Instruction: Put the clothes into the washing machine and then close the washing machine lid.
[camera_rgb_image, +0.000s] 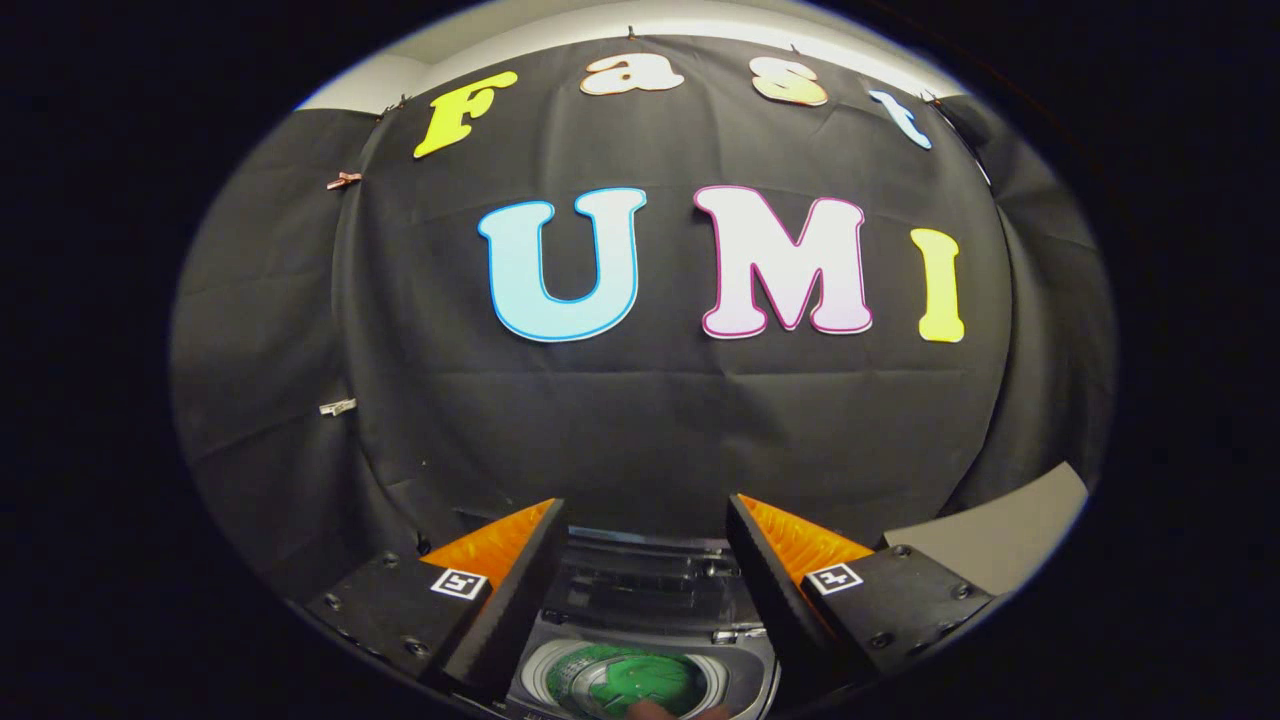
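— How many washing machines do we count?
— One washing machine (640, 620), seen between the fingers, with one round drum opening (628, 680).
— And grippers?
— One gripper (645, 530), with two fingers (520, 590) spread apart and nothing between them.
— Clips on the booth's wall?
— We can make out two small clips (343, 181) on the cloth.

A: How much of the washing machine (640, 610) can you make out?

B: Only a slice between the fingers (520, 590); they cover both its sides, and its front is cut off below.

A: And inside the drum (548, 672)?

B: Something green (640, 678), too blurred to tell what it is. A brownish scrap (660, 711) at the very bottom is cut off, so I cannot tell what that is either.

A: The lid?

B: Too dark to judge.
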